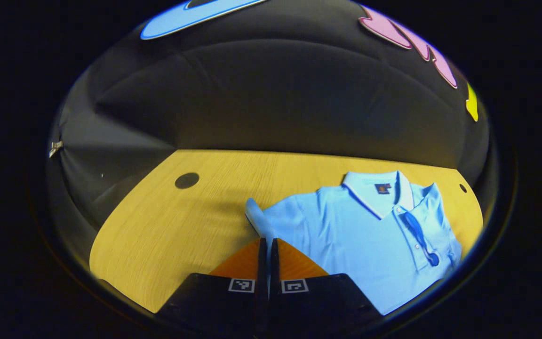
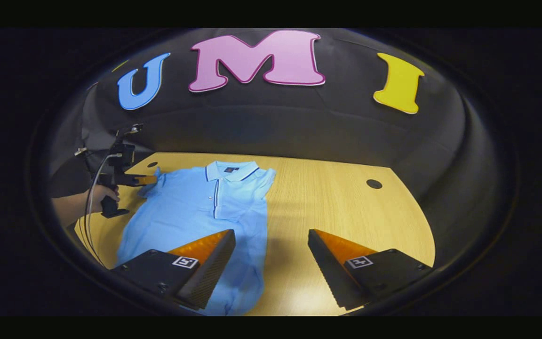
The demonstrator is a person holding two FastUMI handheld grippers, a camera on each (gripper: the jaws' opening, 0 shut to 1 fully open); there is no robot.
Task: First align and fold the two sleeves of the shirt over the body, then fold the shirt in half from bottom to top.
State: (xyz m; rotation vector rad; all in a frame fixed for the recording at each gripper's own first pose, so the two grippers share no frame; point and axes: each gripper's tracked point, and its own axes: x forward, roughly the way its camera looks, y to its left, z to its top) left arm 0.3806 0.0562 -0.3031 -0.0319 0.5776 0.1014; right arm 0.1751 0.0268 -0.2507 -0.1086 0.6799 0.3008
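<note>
A light blue polo shirt [image 1: 355, 235] lies face up on the wooden table [image 1: 167, 226], collar toward the wall. My left gripper [image 1: 267, 241] is shut on the shirt's sleeve [image 1: 256, 215], which rises off the table into its fingertips. In the right gripper view the shirt [image 2: 195, 207] spreads at centre left, and the left gripper [image 2: 151, 179], held by a hand [image 2: 104, 193], pinches that sleeve [image 2: 152, 187] at the far left. The shirt's other side shows a straight edge with its sleeve lying over the body. My right gripper [image 2: 271, 240] hangs open over the shirt's lower right edge, holding nothing.
The table [image 2: 337, 207] has round cable holes [image 1: 187, 180] [image 2: 374, 183] near its back edge. Bare wood lies right of the shirt in the right gripper view. A cable [image 2: 90, 207] trails from the left gripper. The black cloth wall stands close behind the table.
</note>
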